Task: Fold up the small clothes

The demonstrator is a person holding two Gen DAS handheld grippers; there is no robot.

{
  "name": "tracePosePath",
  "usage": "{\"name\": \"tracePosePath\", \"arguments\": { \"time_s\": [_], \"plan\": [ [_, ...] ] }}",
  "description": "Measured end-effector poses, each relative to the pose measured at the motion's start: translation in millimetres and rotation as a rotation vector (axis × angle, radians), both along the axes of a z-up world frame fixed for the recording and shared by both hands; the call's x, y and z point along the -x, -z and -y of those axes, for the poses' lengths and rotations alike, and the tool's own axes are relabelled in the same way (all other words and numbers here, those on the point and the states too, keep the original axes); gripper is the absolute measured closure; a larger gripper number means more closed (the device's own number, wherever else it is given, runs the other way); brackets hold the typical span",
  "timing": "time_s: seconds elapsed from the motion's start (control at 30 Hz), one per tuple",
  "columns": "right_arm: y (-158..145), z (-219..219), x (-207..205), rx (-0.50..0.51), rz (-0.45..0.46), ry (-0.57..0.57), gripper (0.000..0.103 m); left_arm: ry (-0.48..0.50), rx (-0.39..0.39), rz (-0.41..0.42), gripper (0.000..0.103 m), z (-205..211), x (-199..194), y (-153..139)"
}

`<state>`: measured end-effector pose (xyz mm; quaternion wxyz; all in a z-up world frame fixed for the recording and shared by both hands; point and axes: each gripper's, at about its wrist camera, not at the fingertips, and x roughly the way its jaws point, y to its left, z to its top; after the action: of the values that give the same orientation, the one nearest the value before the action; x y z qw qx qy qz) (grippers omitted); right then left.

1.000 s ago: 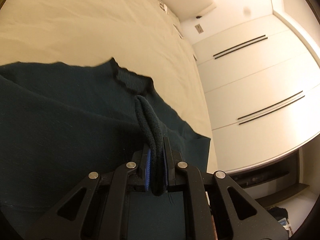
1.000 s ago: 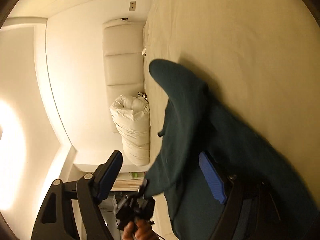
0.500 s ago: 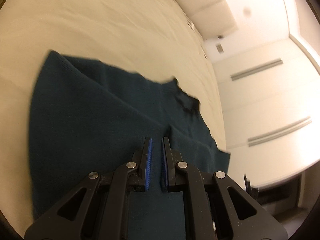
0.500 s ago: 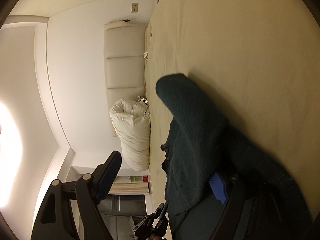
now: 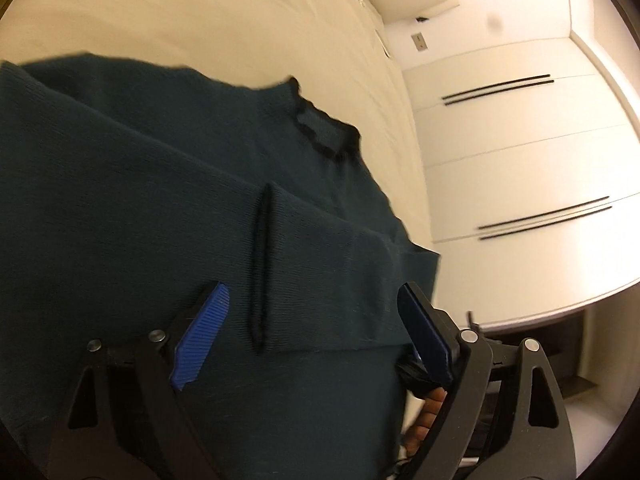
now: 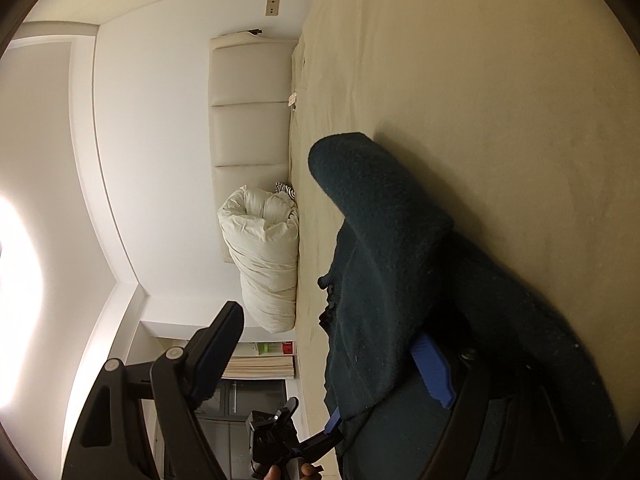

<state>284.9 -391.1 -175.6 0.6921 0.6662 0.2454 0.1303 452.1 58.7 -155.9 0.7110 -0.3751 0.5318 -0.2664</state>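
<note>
Dark green sweater (image 5: pixel 160 200) lay spread on the bed (image 5: pixel 200 12), sleeve cuff (image 5: pixel 260 272) folded across its body. Left gripper (image 5: pixel 312 324) had just opened wide w/ cuff lying loose between pads. Right gripper (image 6: pixel 332 360) stood wide open, sweater draped over one finger, nothing pinched.

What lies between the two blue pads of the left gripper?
In the left wrist view, the folded sleeve of the dark green sweater lies between the open left gripper's pads, untouched by them.
</note>
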Motion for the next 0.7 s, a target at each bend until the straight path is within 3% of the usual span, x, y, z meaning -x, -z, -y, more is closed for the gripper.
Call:
{"name": "tracePosePath", "arguments": {
  "time_s": [0.1,0.2,0.27,0.3,0.33,0.43,0.6,0.7],
  "plan": [
    [0,1,1,0.001,0.0,-0.002,0.02,0.057,-0.014,-0.046,0.021,22,-14,8],
    [-1,1,1,0.001,-0.003,-0.005,0.021,0.077,-0.043,-0.073,0.033,32,-21,13],
    [0,1,0,0.003,-0.003,-0.008,0.022,0.071,-0.025,-0.097,0.051,34,-24,16],
    [-2,0,0,0.005,-0.004,-0.008,0.022,0.068,-0.02,-0.112,0.07,35,-26,19],
    [-2,-1,-1,0.008,-0.003,-0.01,0.022,0.067,-0.014,-0.126,0.081,38,-28,23],
    [-3,-1,-2,0.012,0.002,-0.016,0.022,0.079,-0.037,-0.108,0.094,47,-26,28],
    [-2,1,1,-0.019,0.024,-0.005,0.021,-0.004,-0.026,0.008,0.096,29,-13,4],
    [-2,5,2,-0.032,0.043,0.008,0.021,-0.078,-0.058,0.059,0.096,4,-5,-8]
  ]
}}
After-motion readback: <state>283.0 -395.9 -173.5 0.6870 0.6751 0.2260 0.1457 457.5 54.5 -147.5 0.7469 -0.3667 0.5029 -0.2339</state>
